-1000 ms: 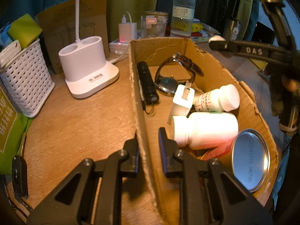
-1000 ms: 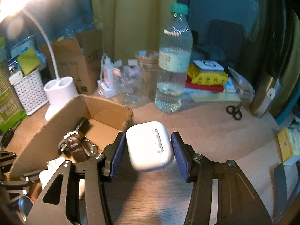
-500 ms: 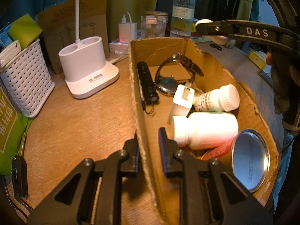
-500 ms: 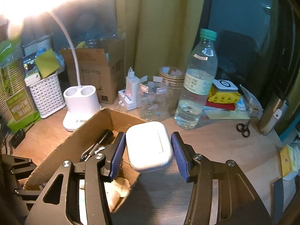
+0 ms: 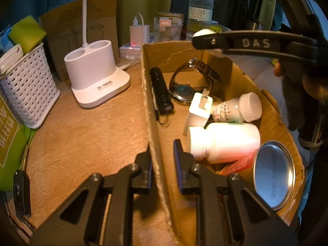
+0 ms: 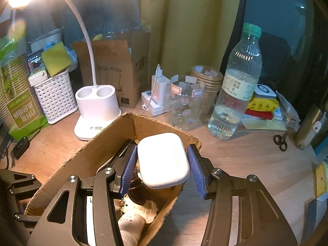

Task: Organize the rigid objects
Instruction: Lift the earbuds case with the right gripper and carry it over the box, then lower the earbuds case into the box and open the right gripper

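Observation:
An open cardboard box (image 5: 147, 94) stands on the wooden desk. It holds a black flashlight (image 5: 161, 90), a wristwatch (image 5: 188, 82), a white plug (image 5: 199, 107), two white pill bottles (image 5: 223, 141) and a tin can (image 5: 273, 176). My left gripper (image 5: 162, 151) is shut on the box's left wall, one finger on each side. My right gripper (image 6: 162, 160) is shut on a white earbud case (image 6: 163, 164) and holds it in the air over the box (image 6: 98, 143), above the watch end. The case's tip (image 5: 203, 33) shows above the box's far edge.
A white lamp base (image 5: 96, 78) and a white mesh basket (image 5: 26, 90) stand left of the box. A car key (image 5: 20, 190) lies at the desk's near left. Behind the box are a charger, a glass jar (image 6: 184, 100) and a water bottle (image 6: 235, 94). Scissors (image 6: 280, 141) lie right.
My right gripper has carried the earbud case leftward, from beside the box's right wall to over its inside. The left gripper and the box have stayed put.

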`<state>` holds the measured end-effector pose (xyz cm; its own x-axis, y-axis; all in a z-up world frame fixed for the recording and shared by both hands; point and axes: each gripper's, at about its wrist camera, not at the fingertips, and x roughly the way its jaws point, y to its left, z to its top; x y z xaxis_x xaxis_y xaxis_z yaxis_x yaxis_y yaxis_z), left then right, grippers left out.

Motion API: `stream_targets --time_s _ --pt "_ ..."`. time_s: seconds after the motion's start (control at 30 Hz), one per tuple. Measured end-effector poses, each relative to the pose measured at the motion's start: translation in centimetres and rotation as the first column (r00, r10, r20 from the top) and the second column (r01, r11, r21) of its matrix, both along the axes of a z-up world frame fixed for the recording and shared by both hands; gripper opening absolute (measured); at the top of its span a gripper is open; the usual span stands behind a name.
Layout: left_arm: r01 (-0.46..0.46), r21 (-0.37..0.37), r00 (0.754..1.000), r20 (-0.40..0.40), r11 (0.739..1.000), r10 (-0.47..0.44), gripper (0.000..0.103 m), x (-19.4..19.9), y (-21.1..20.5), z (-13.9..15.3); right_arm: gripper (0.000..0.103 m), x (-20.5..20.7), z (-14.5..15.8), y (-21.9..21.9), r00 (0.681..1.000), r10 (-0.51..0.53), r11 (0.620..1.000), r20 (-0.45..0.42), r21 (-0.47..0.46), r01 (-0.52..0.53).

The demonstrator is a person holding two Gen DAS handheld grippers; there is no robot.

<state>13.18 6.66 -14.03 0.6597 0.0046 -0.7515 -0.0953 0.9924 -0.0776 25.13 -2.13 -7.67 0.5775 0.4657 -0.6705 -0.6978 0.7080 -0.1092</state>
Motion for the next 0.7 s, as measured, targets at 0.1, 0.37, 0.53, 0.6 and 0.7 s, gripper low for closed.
stream_targets --time_s 0.1,0.37,0.53,0.6,0.7 --pt "0.000 0.000 1.000 0.000 1.000 0.000 0.018 0.0 0.1 0.0 0.053 0.3 -0.5 0.5 1.000 0.001 1.000 -0.011 -0.011 -0.002" --pt "0.000 0.000 1.000 0.000 1.000 0.000 0.018 0.0 0.1 0.0 0.053 1.0 -1.4 0.8 0.999 -0.001 1.000 -0.038 -0.022 0.001" --pt "0.000 0.000 1.000 0.000 1.000 0.000 0.019 0.0 0.1 0.0 0.053 1.2 -1.5 0.7 0.999 -0.005 1.000 -0.051 -0.016 0.004" --pt "0.000 0.000 1.000 0.000 1.000 0.000 0.018 0.0 0.1 0.0 0.053 1.2 -1.5 0.6 0.998 -0.009 1.000 -0.055 -0.014 0.008" --pt "0.000 0.000 1.000 0.000 1.000 0.000 0.018 0.0 0.1 0.0 0.053 1.3 -1.5 0.5 0.998 -0.015 1.000 -0.059 -0.010 0.014"
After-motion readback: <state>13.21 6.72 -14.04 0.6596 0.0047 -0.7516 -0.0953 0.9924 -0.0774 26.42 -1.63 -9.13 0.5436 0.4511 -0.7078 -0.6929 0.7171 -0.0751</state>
